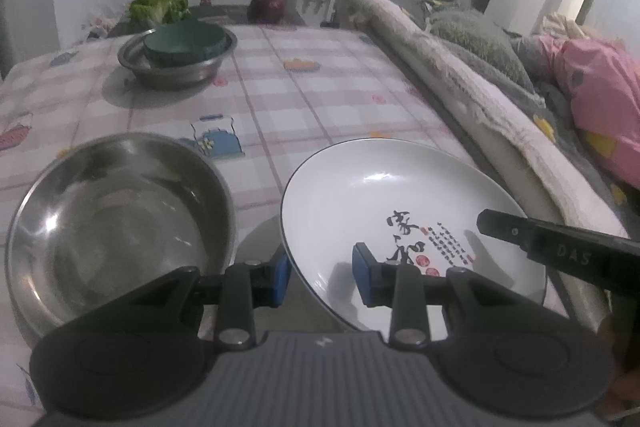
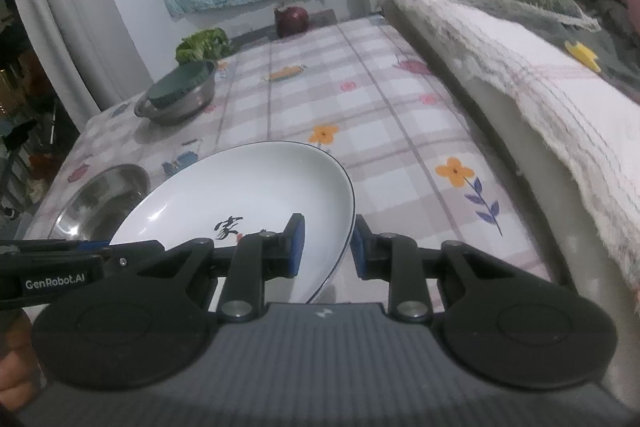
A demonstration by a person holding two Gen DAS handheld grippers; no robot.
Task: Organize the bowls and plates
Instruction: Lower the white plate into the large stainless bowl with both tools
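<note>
White plate [image 1: 400,195] with thin dark rim, black calligraphy and small red seals, glossy, tilted above checked tablecloth [image 1: 304,99]. Left gripper [image 1: 320,279] clamped on near left rim; right gripper [image 2: 327,247] pinching right rim between blue pads. Beside plate, empty steel bowl [image 1: 116,223]; farther back, second steel bowl [image 1: 176,67] holding green dish [image 1: 186,45].

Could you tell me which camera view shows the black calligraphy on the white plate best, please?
The left wrist view: the calligraphy on the white plate shows nearly whole. In the right wrist view, a claw finger hides most of it.
</note>
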